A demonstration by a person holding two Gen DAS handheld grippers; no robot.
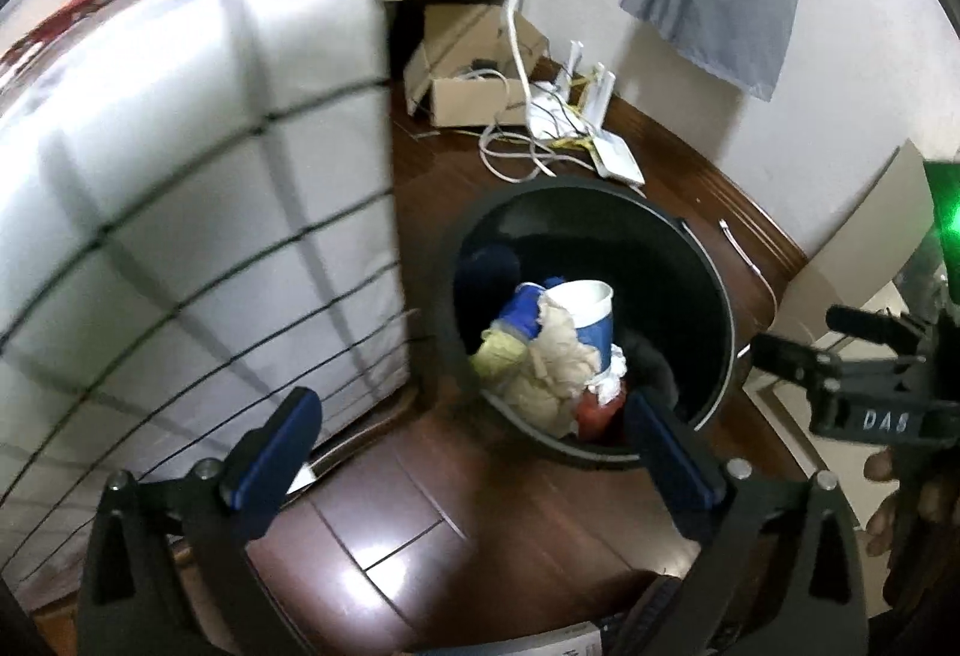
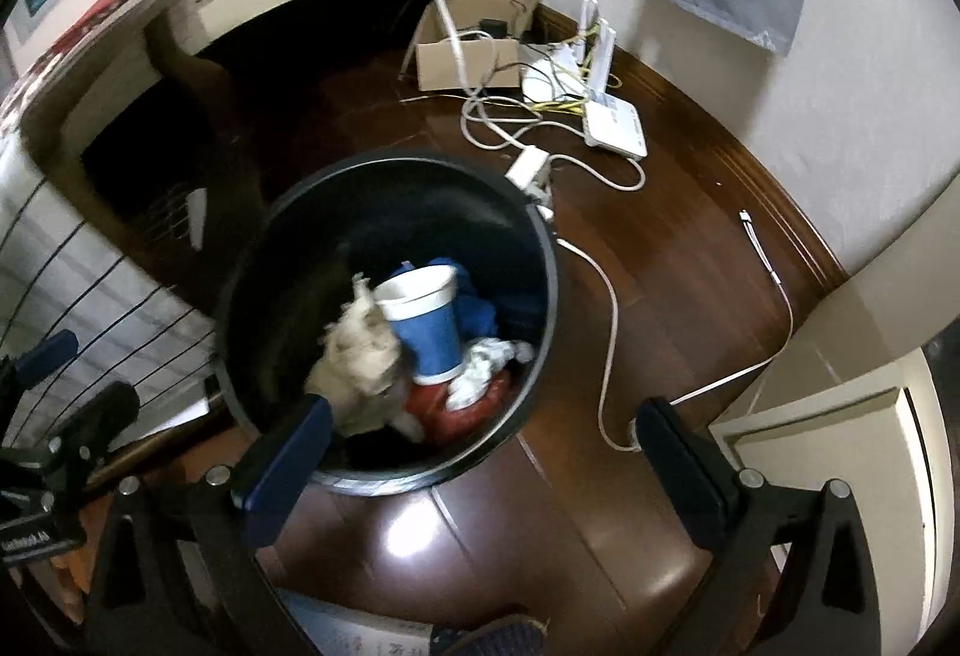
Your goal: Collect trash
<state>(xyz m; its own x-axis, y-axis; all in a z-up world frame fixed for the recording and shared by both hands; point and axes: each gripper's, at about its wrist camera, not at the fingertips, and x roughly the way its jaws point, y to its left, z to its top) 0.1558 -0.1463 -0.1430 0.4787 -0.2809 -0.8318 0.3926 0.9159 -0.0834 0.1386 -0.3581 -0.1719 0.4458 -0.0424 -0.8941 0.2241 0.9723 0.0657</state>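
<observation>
A black round bin (image 1: 714,260) stands on the dark wooden floor. Inside it lie a blue and white paper cup (image 1: 591,314), a crumpled beige wad (image 1: 555,362), a red piece (image 1: 594,410) and a blue item (image 1: 519,311). My left gripper (image 1: 468,410) hovers open over the bin's near rim, nothing between its fingers. From the right wrist the same bin (image 2: 540,230) shows the cup (image 2: 429,320) and the beige wad (image 2: 360,350), which is blurred. The right gripper (image 2: 486,413) is open and empty above the near rim. Each gripper shows at the edge of the other's view.
A white quilted cushion (image 1: 180,206) rises close on the left of the bin. Behind the bin are a cardboard box (image 2: 462,56), a white router (image 2: 612,122) and loose white cables (image 2: 606,308) on the floor. A pale cabinet (image 2: 840,416) stands to the right.
</observation>
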